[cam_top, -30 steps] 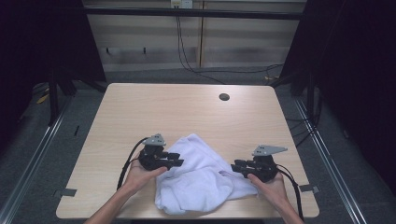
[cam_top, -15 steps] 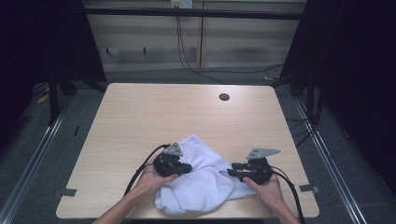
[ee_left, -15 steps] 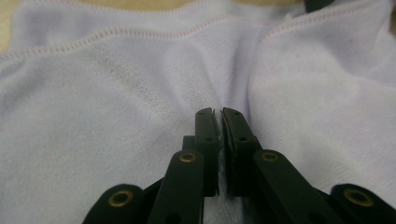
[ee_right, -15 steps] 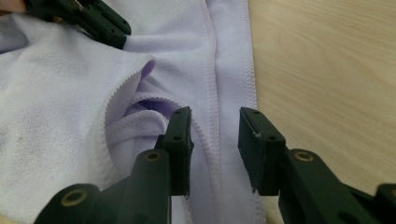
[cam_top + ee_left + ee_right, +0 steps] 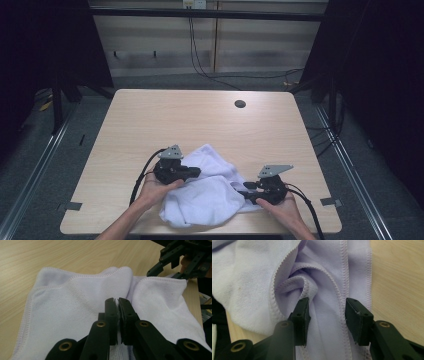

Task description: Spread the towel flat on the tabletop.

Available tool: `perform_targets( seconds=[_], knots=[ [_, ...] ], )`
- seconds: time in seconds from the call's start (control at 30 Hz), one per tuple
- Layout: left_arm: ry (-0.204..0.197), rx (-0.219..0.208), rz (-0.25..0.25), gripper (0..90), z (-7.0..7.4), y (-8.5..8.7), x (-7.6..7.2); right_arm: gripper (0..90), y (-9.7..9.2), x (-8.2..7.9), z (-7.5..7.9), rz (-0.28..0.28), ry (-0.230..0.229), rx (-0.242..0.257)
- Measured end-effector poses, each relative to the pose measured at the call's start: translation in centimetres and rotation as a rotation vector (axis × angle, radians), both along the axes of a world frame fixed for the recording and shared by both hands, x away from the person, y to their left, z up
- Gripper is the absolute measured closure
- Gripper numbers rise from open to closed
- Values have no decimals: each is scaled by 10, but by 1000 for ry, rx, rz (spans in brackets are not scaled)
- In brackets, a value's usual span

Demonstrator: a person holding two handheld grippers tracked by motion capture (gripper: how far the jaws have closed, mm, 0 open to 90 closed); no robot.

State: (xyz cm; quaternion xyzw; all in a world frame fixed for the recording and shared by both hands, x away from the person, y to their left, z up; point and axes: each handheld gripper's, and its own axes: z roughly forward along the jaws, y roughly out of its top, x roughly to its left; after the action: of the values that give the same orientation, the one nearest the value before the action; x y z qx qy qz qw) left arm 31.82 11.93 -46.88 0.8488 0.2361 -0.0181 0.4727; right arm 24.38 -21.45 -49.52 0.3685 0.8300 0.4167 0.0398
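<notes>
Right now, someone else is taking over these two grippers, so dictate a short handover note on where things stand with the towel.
Left gripper: fingers have just closed; they look shut on a fold of the white terry cloth towel, though the cloth between the pads is hard to make out.
Right gripper: fingers have just been opening; they stand apart over a stitched hem, not pressing it.
Towel: crumpled at the near edge of the light wooden table, between both hands.
Done: left-side grip taken.
Left: right side needs a fresh grip; towel is neither spread flat nor folded.
</notes>
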Motion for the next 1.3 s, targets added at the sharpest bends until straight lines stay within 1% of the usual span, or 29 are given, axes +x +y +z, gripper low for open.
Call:
perform_targets(
  seconds=[0.07,0.13,0.2,0.23,0.27,0.3,0.33,0.4,0.43,0.5,0.57,0.6,0.67,0.73,0.77,0.8,0.83,0.87,0.9,0.93,0.97,1.0,1.03,1.07,1.1,1.17,1.2,1.23,1.3],
  knots=[
    [4,-9,5,866,1,3,0,544,-1,-5,4,-10,-14,-6],
    [16,-27,11,868,0,7,0,548,-2,-14,7,8,-33,-23],
    [28,-32,19,869,-2,9,2,535,-2,-19,6,12,-36,-38],
    [26,-33,20,870,-3,9,2,540,0,-22,9,17,-72,-57],
    [21,-34,19,871,-2,10,2,546,1,-23,12,19,-84,-50],
    [21,-44,27,872,-1,10,1,543,2,-22,15,19,-86,-31],
    [19,-59,36,873,0,12,1,530,3,-21,14,20,-78,-23],
    [19,-77,46,874,3,15,2,525,5,-22,12,12,-72,-40],
    [15,-80,57,875,3,17,2,544,6,-22,11,26,-71,-37],
    [24,-96,67,874,3,21,3,567,6,-24,11,46,-79,-13],
    [36,-104,71,875,2,22,4,584,8,-27,14,61,-107,-6],
    [34,-101,73,874,2,22,4,587,9,-27,14,64,-109,-3],
    [29,-95,74,874,1,21,3,606,13,-26,15,61,-139,-5],
    [27,-93,76,874,1,20,3,634,17,-22,16,70,-134,13],
    [26,-90,75,874,2,20,2,636,20,-21,16,64,-142,5],
    [23,-90,71,874,1,20,2,651,23,-20,19,70,-172,-13],
    [23,-91,66,874,1,19,3,663,25,-17,22,67,-182,3],
    [24,-91,67,874,1,18,2,666,27,-13,24,65,-170,31],
    [25,-92,64,874,1,18,2,659,32,-7,23,61,-155,14],
    [25,-94,60,873,1,18,2,656,36,-2,20,71,-139,-14],
    [22,-92,58,873,1,18,2,650,40,1,15,92,-106,-12],
    [19,-88,58,872,2,17,1,649,42,3,11,103,-85,-15],
    [13,-82,55,872,2,17,1,666,45,4,6,110,-63,-35],
    [10,-79,54,872,2,17,0,725,47,4,3,108,-52,-56],
    [9,-77,55,873,2,17,1,797,46,3,3,104,-47,-40],
    [14,-109,66,874,5,20,2,870,41,4,7,74,-45,-17],
    [19,-140,75,874,9,24,3,879,37,5,11,46,-49,-1],
    [17,-153,82,874,12,27,4,882,30,6,17,11,-55,14],
    [-4,-194,113,877,23,37,7,885,17,9,25,-38,-76,14]
  ],
)
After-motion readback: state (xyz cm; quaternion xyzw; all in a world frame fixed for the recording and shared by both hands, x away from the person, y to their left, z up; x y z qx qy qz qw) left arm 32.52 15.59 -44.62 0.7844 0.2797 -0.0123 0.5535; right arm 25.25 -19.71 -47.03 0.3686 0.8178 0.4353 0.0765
